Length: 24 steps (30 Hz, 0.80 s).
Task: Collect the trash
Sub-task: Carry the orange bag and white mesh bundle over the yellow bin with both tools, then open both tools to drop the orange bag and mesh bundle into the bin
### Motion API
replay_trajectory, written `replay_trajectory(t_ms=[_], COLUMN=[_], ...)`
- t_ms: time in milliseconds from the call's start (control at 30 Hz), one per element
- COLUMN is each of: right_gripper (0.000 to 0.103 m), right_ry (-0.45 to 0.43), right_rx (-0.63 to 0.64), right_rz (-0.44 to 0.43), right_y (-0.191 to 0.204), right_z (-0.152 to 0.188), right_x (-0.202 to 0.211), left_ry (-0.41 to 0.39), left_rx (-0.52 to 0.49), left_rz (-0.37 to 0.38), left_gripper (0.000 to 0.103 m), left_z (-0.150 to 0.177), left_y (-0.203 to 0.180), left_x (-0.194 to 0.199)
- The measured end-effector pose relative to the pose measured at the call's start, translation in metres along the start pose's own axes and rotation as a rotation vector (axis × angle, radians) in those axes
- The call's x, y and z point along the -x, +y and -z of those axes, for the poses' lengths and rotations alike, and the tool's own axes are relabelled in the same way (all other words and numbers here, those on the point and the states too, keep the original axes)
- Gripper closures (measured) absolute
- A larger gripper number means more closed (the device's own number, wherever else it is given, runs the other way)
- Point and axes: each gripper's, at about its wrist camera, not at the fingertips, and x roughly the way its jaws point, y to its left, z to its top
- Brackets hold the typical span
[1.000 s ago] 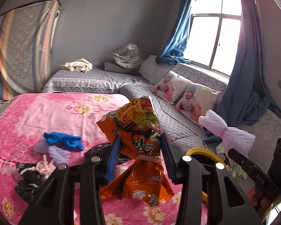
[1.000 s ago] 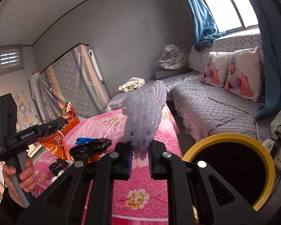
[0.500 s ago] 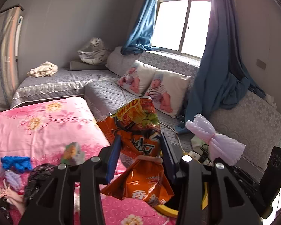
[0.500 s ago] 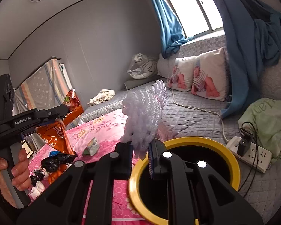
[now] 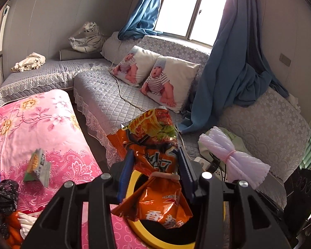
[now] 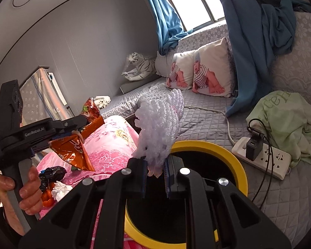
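My left gripper (image 5: 155, 166) is shut on a crumpled orange snack bag (image 5: 153, 145), which hangs just above the yellow-rimmed black bin (image 5: 132, 186). From the right wrist view the same left gripper (image 6: 72, 128) and orange snack bag (image 6: 72, 149) sit at the left, over the pink bed, held by a hand (image 6: 20, 188). My right gripper (image 6: 155, 178) is shut on a white foam net sleeve (image 6: 161, 124) directly above the bin (image 6: 234, 161). The foam sleeve (image 5: 232, 155) also shows at the right of the left wrist view.
On the pink floral bedspread (image 5: 31, 124) lie a small green packet (image 5: 36, 166), a black plastic bag (image 5: 4, 195), a blue scrap and orange and white bits. A white power strip (image 6: 263, 157) with cables and green cloth (image 6: 290, 120) lie on the grey sofa right of the bin.
Both grippers have swung right, from over the pink bed to the yellow-rimmed bin, each keeping its hold. The bin now fills the lower middle of both views.
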Motion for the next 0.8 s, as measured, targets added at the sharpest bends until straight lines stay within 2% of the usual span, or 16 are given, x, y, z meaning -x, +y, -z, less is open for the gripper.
replay_trajectory(t_ms=[300, 433, 600, 700, 767, 800], right_gripper=[0.090, 0.090, 0.089, 0.081, 0.065, 0.062], right_ry=[0.077, 0.100, 0.115, 0.114, 0.106, 0.100], right_rx=[-0.058, -0.072, -0.076, -0.080, -0.086, -0.099], right_rz=[-0.011, -0.002, 0.003, 0.015, 0.035, 0.041], right_y=[-0.016, -0.021, -0.024, -0.025, -0.028, -0.031], right_z=[0.013, 0.016, 0.018, 0.019, 0.019, 0.019], right_x=[-0.020, -0.025, -0.031, -0.032, -0.032, -0.031], left_ry=[0.083, 0.143, 0.178, 0.180, 0.168, 0.160], left_rx=[-0.038, -0.025, -0.007, 0.030, 0.053, 0.060], left_rz=[-0.036, -0.018, -0.008, 0.003, -0.007, -0.013], left_gripper=[0.062, 0.062, 0.061, 0.050, 0.033, 0.032], left_z=[0.012, 0.022, 0.029, 0.031, 0.031, 0.030], left_y=[-0.012, -0.010, -0.008, -0.002, 0.004, 0.007], left_x=[-0.036, -0.056, -0.071, -0.073, -0.070, -0.069])
